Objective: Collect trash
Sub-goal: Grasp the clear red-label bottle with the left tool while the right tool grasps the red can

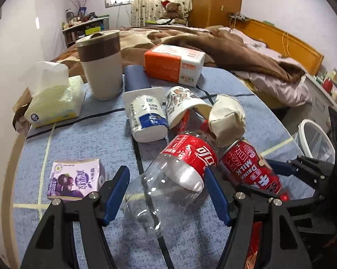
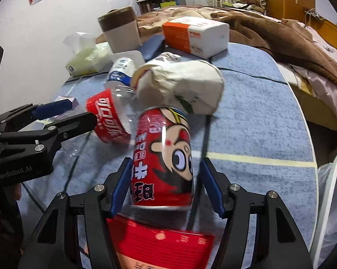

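A clear plastic bottle with a red label point(image 1: 179, 172) lies on the blue table between the open fingers of my left gripper point(image 1: 166, 179). A red milk can point(image 2: 164, 157) lies between the open fingers of my right gripper point(image 2: 165, 179); it shows in the left wrist view too point(image 1: 249, 168). A crumpled beige paper wad point(image 2: 181, 85) rests against the can's far end. A crushed paper cup point(image 1: 181, 105), a white-and-blue bottle point(image 1: 148, 118) and a purple carton point(image 1: 74, 179) also lie on the table. A red packet point(image 2: 161, 244) lies under my right gripper.
A beige tumbler point(image 1: 101, 65), a tissue pack point(image 1: 56, 98), an orange-and-white box point(image 1: 175, 62) and a dark blue case point(image 1: 137, 78) stand at the back. A white bin with a liner point(image 1: 316, 139) stands off the table's right edge. A bed lies behind.
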Available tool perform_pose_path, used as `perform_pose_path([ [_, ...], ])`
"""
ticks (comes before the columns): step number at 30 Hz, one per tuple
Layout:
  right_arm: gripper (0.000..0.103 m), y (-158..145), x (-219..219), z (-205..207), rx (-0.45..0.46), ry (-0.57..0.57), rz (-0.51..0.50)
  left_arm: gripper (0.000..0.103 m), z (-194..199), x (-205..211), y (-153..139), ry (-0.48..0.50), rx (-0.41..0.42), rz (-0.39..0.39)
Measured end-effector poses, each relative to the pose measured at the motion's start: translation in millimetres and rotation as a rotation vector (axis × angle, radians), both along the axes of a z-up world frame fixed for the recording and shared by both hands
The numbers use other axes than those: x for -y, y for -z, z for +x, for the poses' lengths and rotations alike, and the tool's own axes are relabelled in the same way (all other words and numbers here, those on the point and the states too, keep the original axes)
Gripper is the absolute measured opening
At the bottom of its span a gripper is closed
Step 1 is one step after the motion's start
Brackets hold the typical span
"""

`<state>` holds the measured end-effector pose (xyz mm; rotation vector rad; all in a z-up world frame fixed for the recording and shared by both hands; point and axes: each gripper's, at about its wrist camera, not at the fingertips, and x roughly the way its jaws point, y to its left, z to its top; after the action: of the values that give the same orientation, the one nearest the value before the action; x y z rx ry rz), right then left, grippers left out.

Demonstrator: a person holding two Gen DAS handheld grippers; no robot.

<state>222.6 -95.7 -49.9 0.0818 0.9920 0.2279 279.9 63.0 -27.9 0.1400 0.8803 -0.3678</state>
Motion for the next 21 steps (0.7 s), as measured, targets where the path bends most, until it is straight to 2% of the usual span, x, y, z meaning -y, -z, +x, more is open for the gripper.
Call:
perform_pose_path([
  [3, 0.063, -1.7, 6.1, 0.6, 0.004, 0.004, 0.004, 0.071, 0.4, 6.2, 2.2, 0.018, -0.013, 0.008],
  [9, 0.063, -6.1, 9.0, 1.2, 0.023, -0.038, -0.066, 0.072, -1.8, 22.2, 10.8, 0.068, -0.048, 0.060],
  [16, 0.063, -2.7, 6.2, 7.5, 0.010, -0.097, -0.108, 0.072, 0.1, 29.4, 17.1, 0.046, -0.084, 0.082],
  [21, 0.063, -1.3, 11.7, 10.7, 0.004, -0.095, -0.080, 0.072, 1.3, 26.2, 17.8, 0.024, -0.090, 0.069],
])
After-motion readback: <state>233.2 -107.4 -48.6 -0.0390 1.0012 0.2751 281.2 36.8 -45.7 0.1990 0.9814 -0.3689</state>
